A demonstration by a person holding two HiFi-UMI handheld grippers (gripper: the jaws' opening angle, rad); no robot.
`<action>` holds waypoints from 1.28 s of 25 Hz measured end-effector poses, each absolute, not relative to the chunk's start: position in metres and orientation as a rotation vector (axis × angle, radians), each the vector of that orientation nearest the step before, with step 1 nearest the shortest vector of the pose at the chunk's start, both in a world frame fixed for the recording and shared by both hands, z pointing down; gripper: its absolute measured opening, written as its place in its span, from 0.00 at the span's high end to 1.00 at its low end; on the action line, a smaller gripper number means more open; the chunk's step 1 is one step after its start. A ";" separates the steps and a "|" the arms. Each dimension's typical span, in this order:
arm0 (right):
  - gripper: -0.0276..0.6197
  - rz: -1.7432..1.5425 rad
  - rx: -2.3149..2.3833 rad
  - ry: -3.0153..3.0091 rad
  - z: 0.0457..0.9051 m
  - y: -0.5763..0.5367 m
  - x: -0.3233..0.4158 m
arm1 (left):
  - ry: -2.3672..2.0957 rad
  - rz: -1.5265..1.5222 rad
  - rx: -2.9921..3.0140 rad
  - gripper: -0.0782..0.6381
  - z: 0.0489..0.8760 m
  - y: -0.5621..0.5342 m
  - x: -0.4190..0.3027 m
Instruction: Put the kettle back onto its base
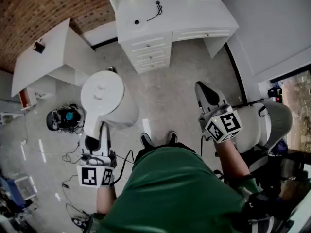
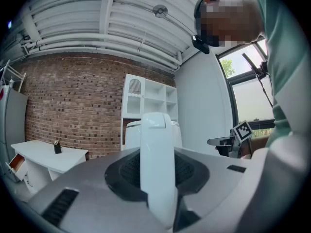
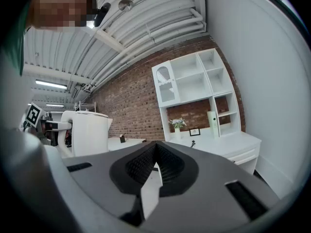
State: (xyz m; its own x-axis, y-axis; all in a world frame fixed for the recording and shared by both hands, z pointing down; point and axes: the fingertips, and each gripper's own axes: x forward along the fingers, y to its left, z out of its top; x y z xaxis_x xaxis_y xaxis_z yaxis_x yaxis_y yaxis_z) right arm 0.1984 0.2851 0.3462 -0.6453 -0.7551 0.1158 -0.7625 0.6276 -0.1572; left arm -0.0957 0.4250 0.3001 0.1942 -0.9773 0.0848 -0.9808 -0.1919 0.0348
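A white kettle (image 1: 104,98) hangs in the air over the floor, lid up, and my left gripper (image 1: 95,142) is shut on its handle (image 2: 158,169). The left gripper view has that handle standing upright between the jaws, with the kettle body (image 2: 133,132) behind it. The round white base (image 1: 137,22) with a dark centre and a black cord lies on the white desk (image 1: 194,18) ahead, well beyond the kettle. My right gripper (image 1: 209,92) is held out at the right, shut and holding nothing. From the right gripper view the kettle (image 3: 90,132) shows at the left.
The desk has a drawer stack (image 1: 150,50) under the base. A second white table (image 1: 43,57) stands at the left. Cables and a dark device (image 1: 65,118) lie on the floor at the left. An office chair (image 1: 262,125) stands close on the right.
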 end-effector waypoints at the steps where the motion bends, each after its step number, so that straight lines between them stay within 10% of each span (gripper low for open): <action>1: 0.92 0.308 1.317 -2.799 0.345 0.288 0.195 | -1.943 0.066 2.374 0.73 0.300 0.427 -0.099; 32: 0.92 0.229 1.663 -2.614 0.316 0.358 0.107 | -1.850 -0.078 2.589 0.73 0.286 0.417 -0.246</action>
